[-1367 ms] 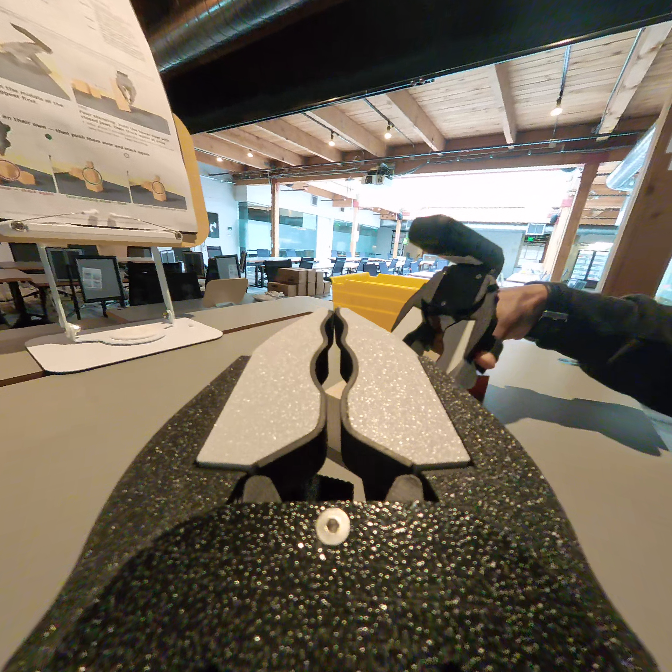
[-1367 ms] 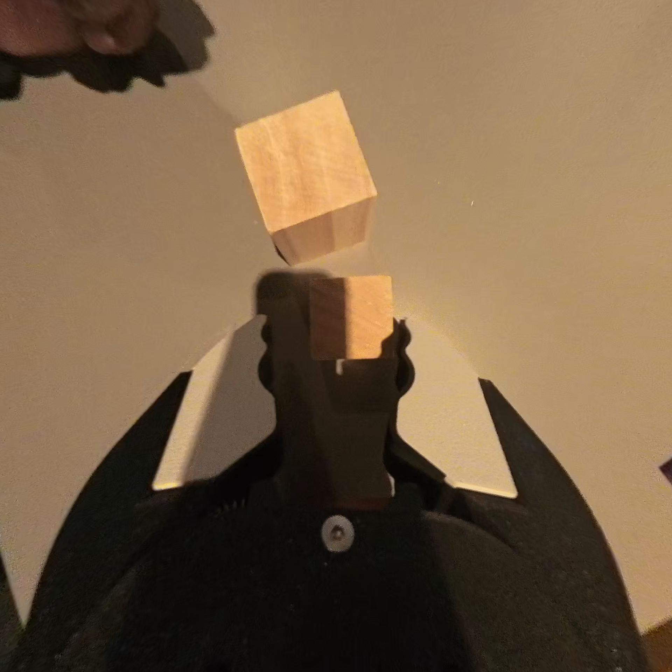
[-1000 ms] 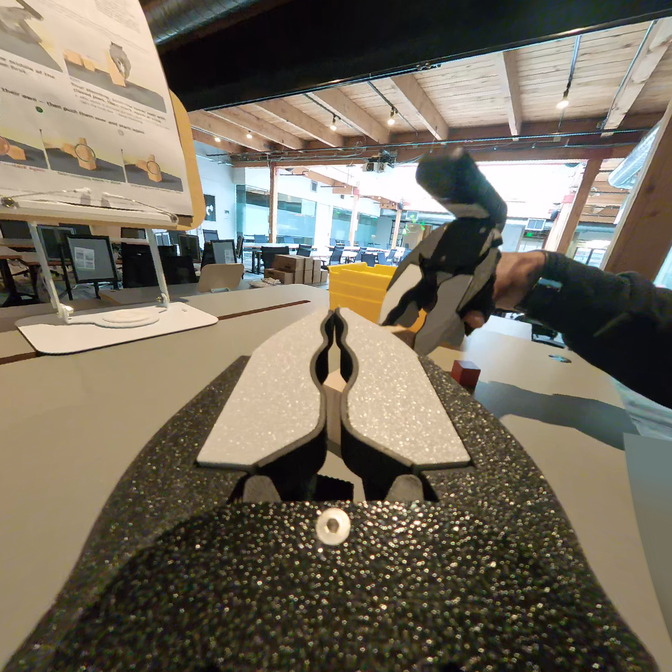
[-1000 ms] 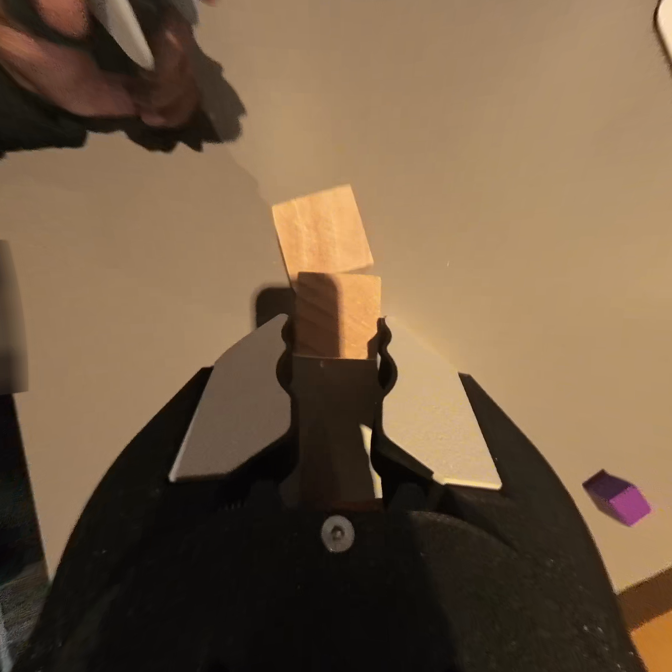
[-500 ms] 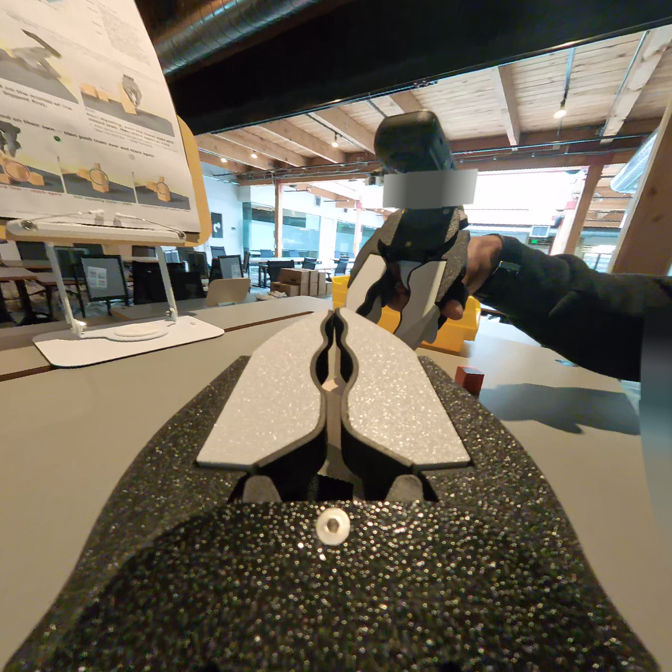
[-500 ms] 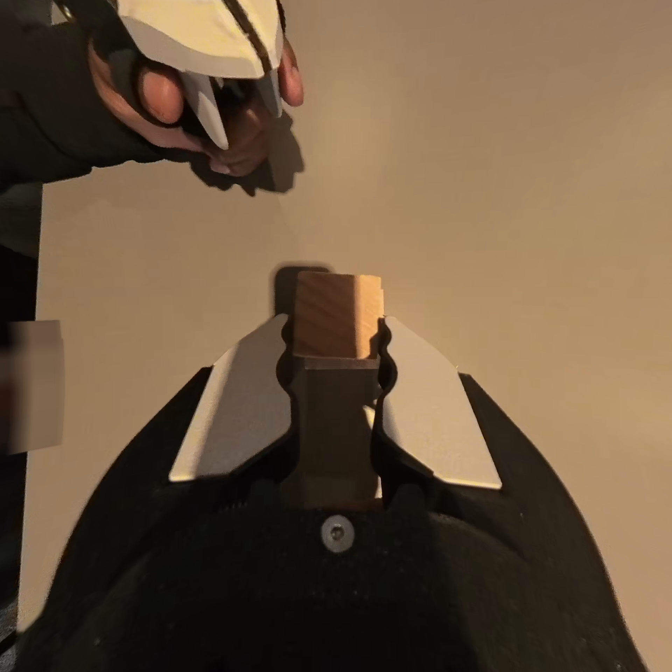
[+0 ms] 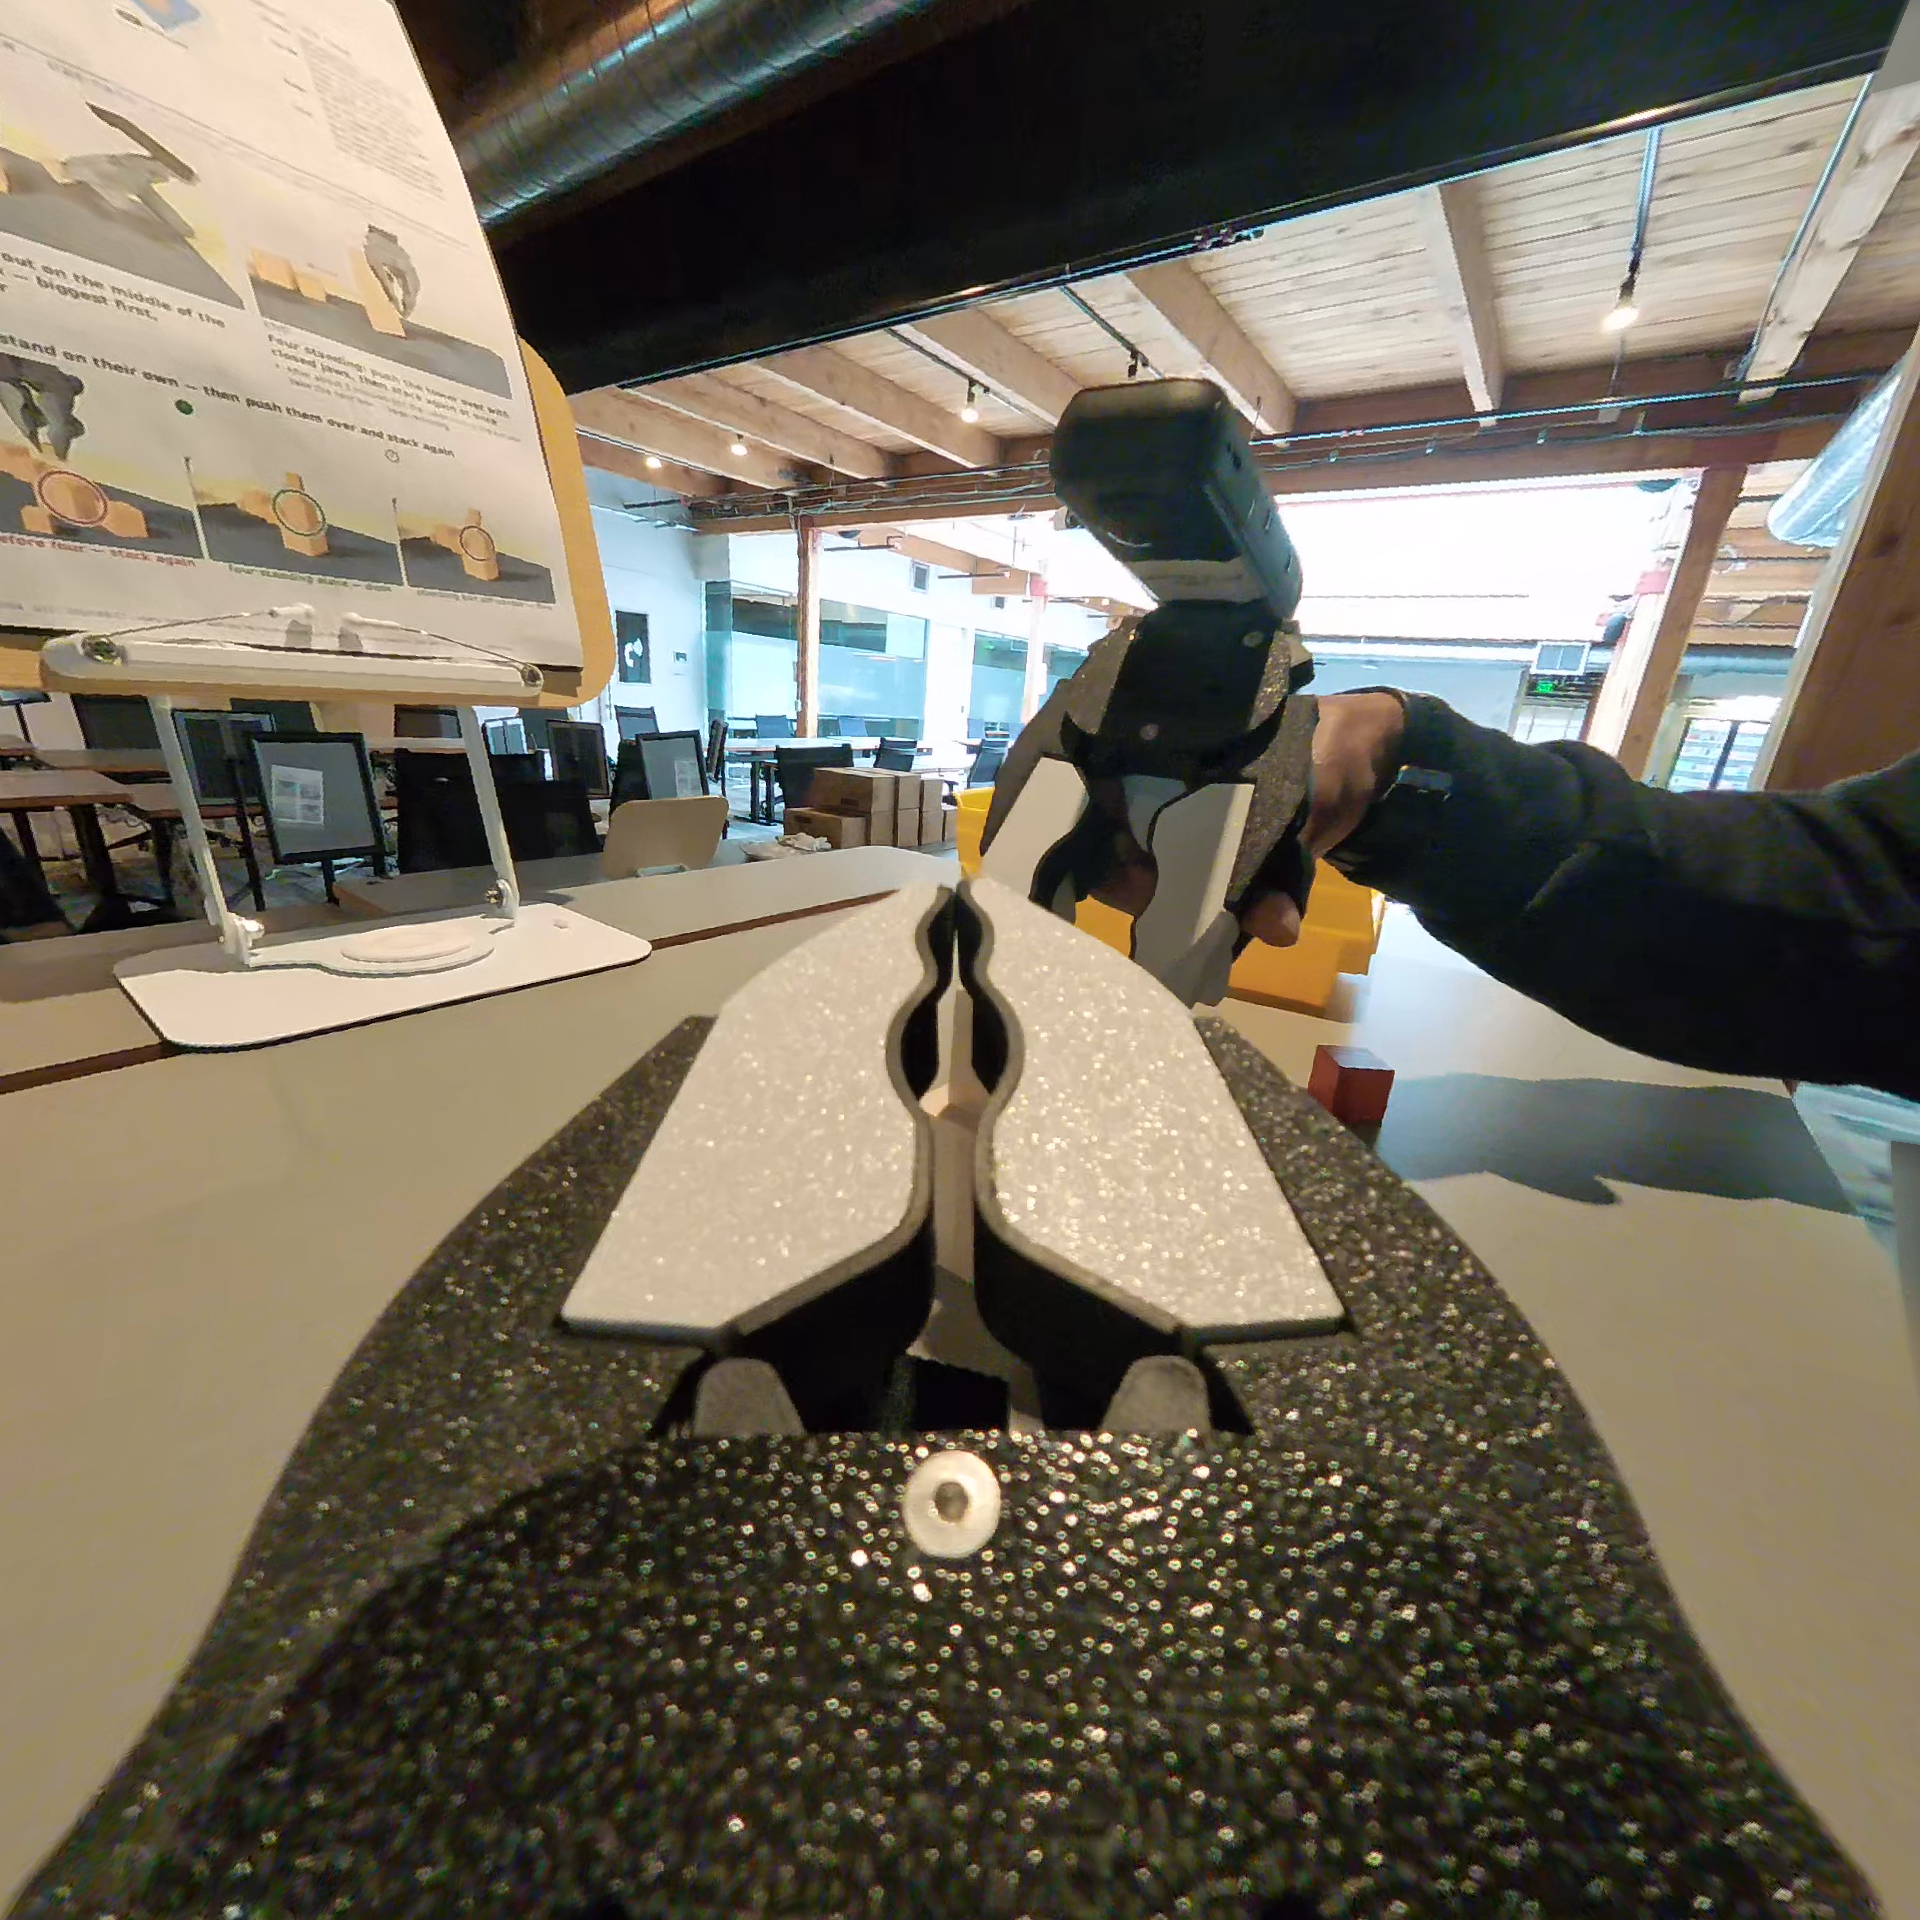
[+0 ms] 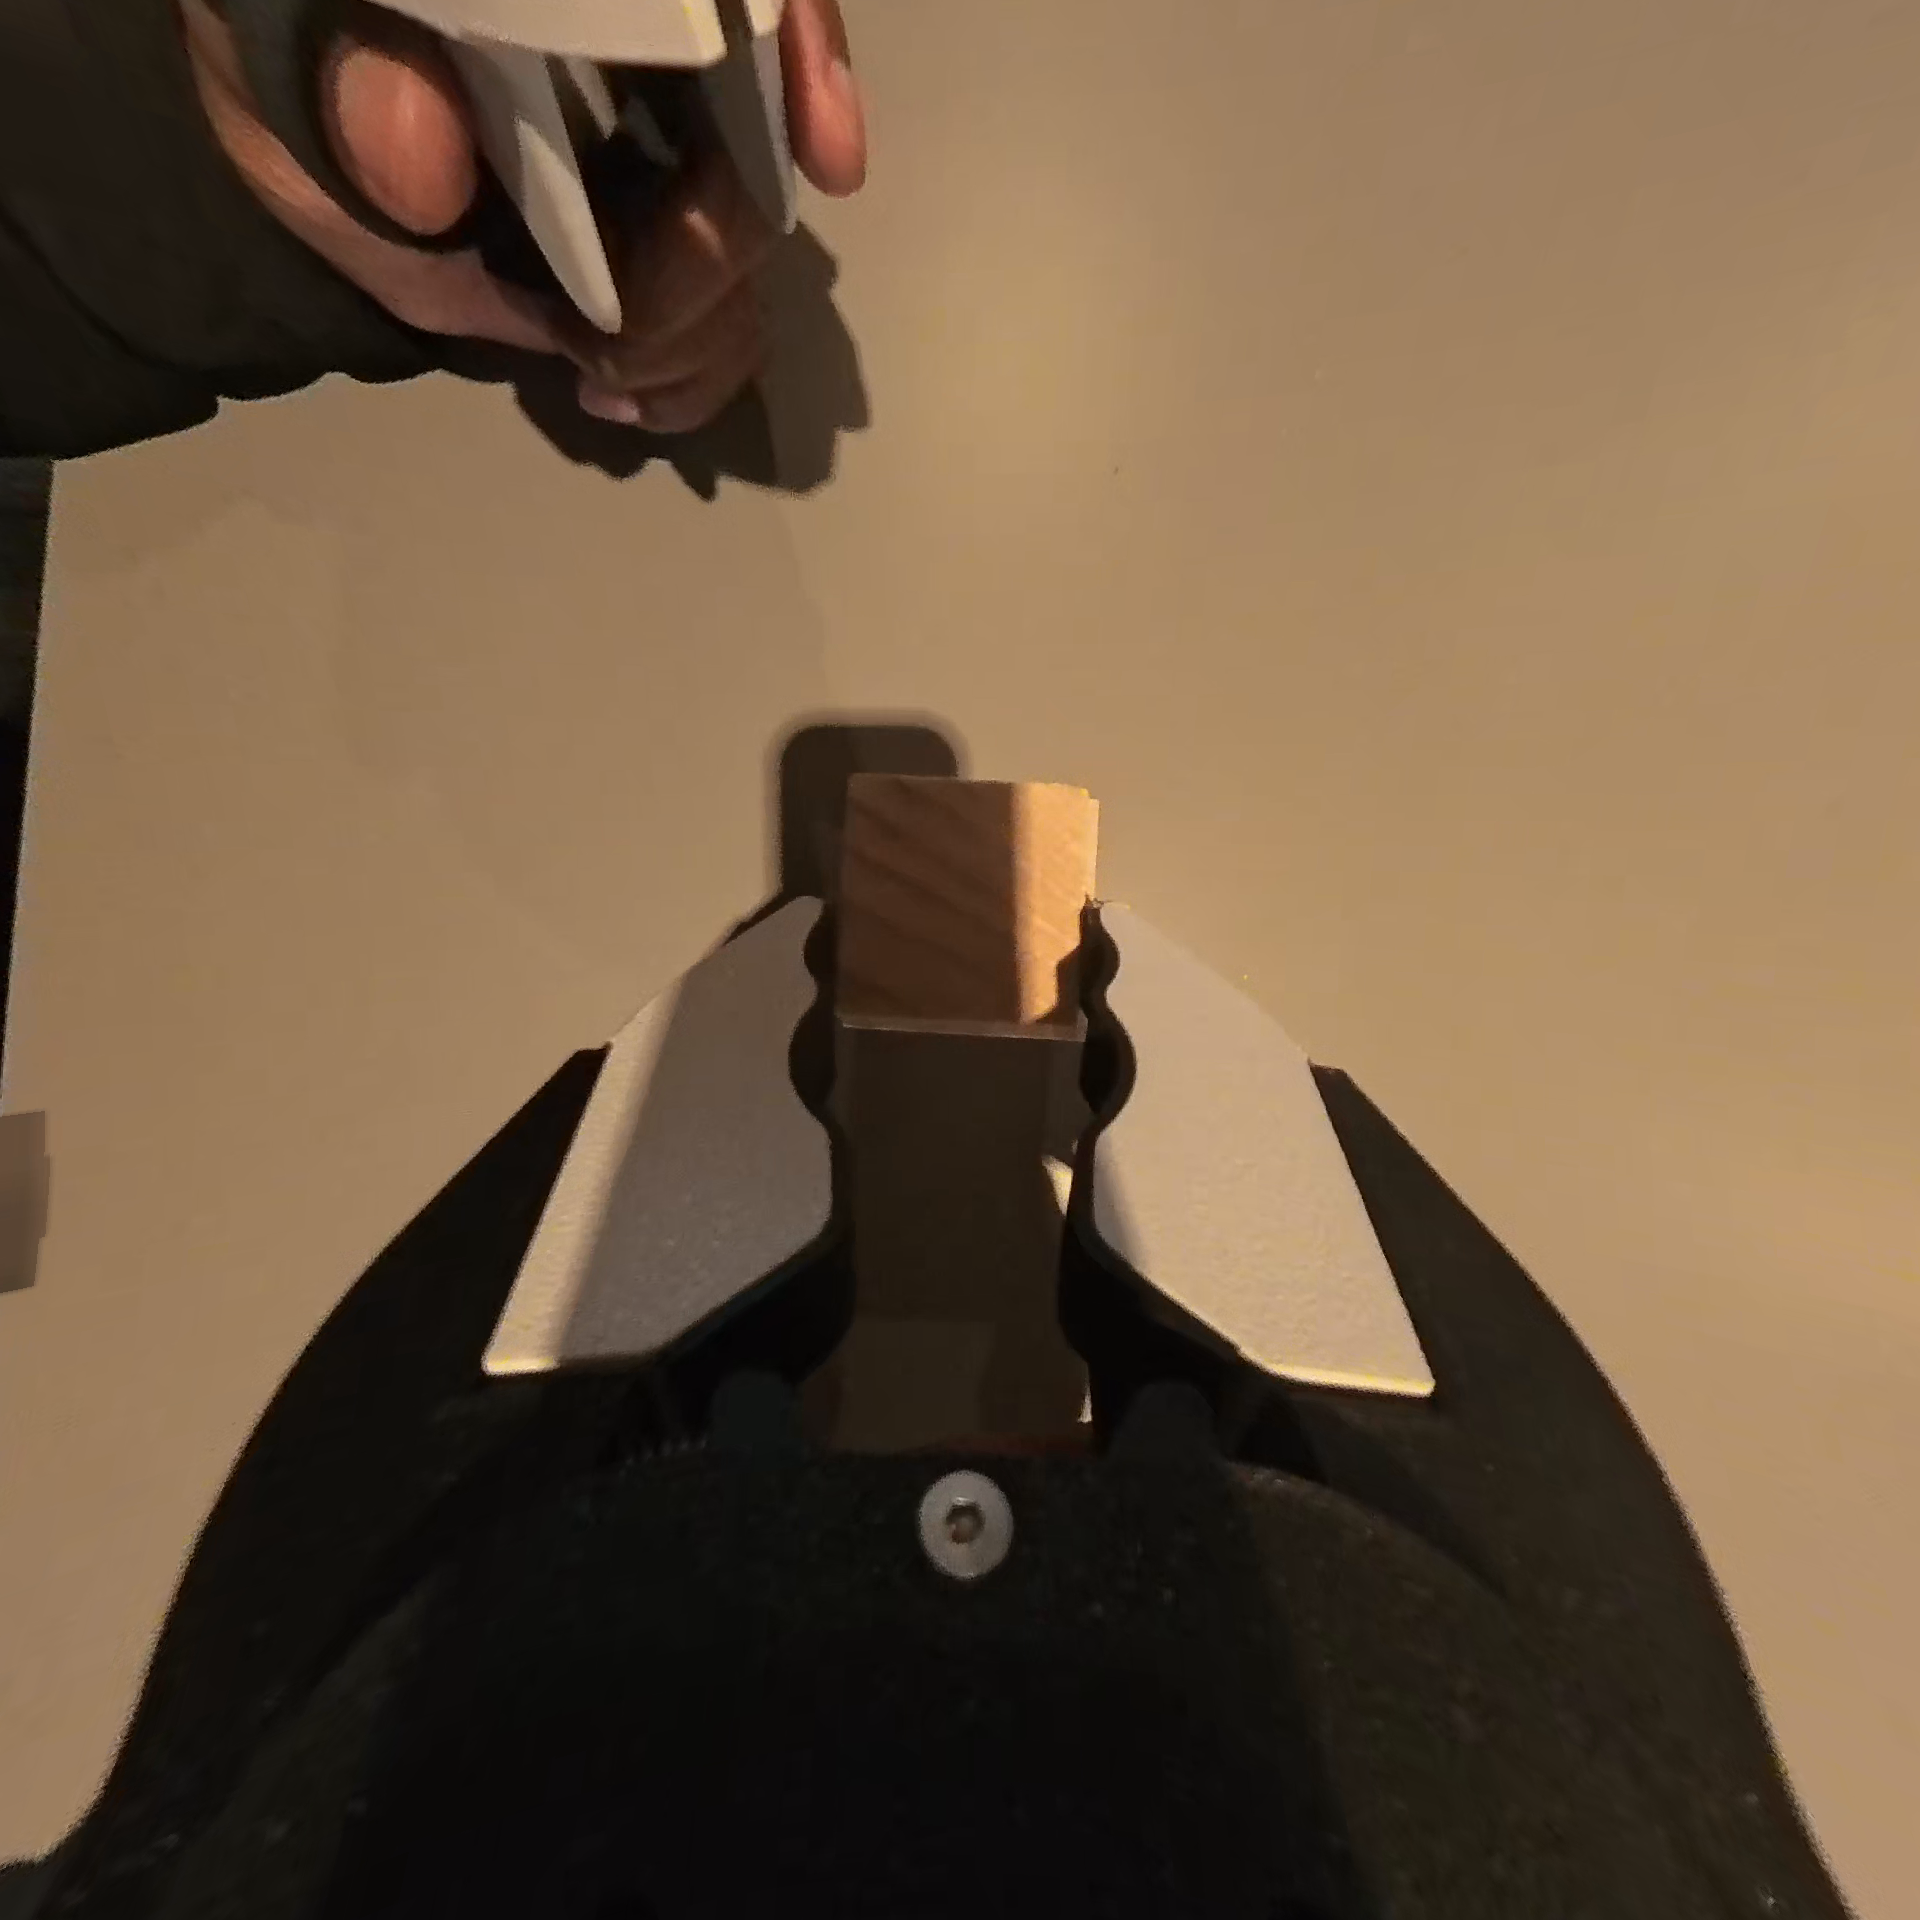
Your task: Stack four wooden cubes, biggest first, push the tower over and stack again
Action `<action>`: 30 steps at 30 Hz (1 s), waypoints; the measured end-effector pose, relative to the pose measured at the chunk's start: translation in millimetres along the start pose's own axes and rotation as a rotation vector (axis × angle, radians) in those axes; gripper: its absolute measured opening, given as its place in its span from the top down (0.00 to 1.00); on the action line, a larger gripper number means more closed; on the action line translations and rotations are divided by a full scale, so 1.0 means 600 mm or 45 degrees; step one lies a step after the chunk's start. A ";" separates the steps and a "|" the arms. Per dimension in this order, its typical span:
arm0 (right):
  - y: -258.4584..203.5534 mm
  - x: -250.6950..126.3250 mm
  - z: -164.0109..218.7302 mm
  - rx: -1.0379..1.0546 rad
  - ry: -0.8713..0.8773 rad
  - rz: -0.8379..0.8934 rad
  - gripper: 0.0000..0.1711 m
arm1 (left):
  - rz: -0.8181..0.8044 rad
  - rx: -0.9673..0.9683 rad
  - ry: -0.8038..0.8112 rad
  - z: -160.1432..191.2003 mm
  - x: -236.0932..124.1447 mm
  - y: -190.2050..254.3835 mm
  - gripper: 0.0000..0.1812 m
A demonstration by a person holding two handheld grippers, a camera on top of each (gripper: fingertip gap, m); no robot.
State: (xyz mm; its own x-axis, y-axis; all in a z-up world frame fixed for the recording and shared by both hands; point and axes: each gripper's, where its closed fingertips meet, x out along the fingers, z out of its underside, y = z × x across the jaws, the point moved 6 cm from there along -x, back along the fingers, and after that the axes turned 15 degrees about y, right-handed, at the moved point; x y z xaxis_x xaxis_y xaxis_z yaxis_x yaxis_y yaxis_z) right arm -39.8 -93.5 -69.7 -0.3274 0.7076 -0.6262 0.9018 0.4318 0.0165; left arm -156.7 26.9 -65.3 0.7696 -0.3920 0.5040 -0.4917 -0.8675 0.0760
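Concealed or cropped items, placed relative to the wooden cube (image 8: 966, 904): its rear portion hidden between the right gripper (image 8: 956, 914) fingers; whatever lies beneath it, not discernible; above-left, the left gripper (image 8: 665, 156) cut by the top edge; far left, a blurred pale patch, unidentifiable.

A printed instruction sheet (image 7: 260, 312) is carrying readable lines of dark print and small captions under its pictures of stacked blocks; it is leaning on a white stand (image 7: 343, 821) on the tabletop (image 7: 260, 1195). Beyond the stand, small framed notices (image 7: 312, 795) are showing print too small to read. A dark wall sign (image 7: 632, 649) farther off is showing only a white mark.
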 end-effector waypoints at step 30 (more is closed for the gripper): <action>0.004 0.007 -0.007 0.041 -0.056 0.033 0.74 | 0.048 -0.071 -0.126 0.014 0.011 0.000 1.00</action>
State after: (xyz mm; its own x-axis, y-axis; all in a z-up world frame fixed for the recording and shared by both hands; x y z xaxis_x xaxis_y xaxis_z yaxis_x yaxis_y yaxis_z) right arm -40.4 -87.1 -69.2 -0.2918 0.6929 -0.6594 0.9188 0.3947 0.0082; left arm -148.0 21.9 -68.9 0.7852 -0.4549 0.4202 -0.5410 -0.8341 0.1079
